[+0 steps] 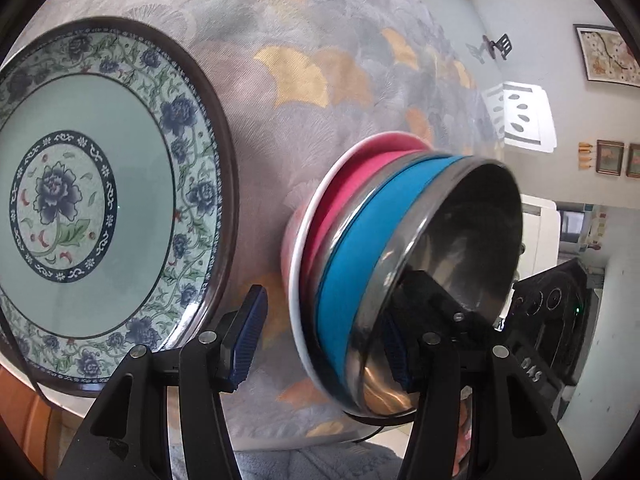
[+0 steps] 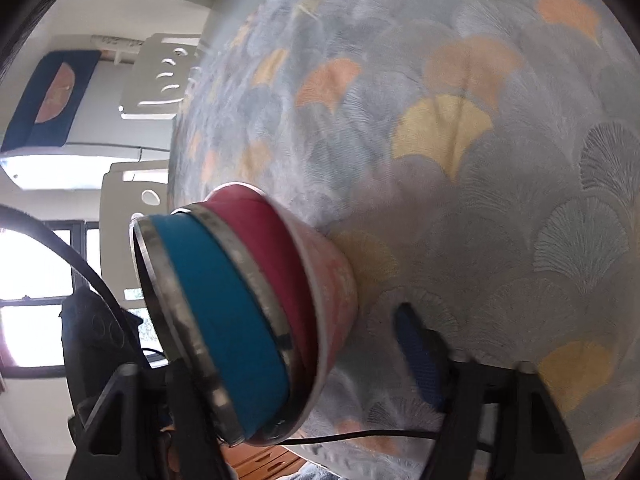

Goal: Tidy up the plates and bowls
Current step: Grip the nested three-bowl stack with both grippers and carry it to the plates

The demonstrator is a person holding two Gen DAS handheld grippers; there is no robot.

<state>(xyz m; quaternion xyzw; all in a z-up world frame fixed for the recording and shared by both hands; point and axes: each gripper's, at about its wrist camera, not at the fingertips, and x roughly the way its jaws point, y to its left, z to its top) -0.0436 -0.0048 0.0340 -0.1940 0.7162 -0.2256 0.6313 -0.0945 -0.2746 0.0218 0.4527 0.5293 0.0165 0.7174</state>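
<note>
Cloth (image 1: 320, 80): woven fabric with a fan-leaf pattern in grey, yellow and orange, covering a round table; fills most of both views.
Plate (image 1: 100, 184): large, round, glazed, pale green centre with a blue peony, floral rim band, dark edge; lies flat on the cloth at the left of the left wrist view. The right wrist view does not show it.
Bowl stack (image 1: 380, 280): nested bowls on the cloth at lower centre; a pink bowl (image 1: 360, 176) with a white rim underneath, then a steel-rimmed blue bowl (image 1: 360, 264) on top, its shiny metal inside facing right. In the right wrist view the stack sits at lower left, and the pink base touching the cloth shows.
Left gripper (image 1: 324, 340): jaws partly open, straddling the stack's wall; left ribbed blue pad (image 1: 248, 336) clear of the stack, right finger inside the steel bowl. Whether it presses I cannot tell.
Right gripper (image 2: 280, 360): partly open around the stack; blue pad (image 2: 420, 356) stands apart from the pink bowl, the other finger is hidden behind the stack. View blurred.
Background: white chairs (image 1: 520, 116) and framed pictures (image 1: 608, 56) at the right.
</note>
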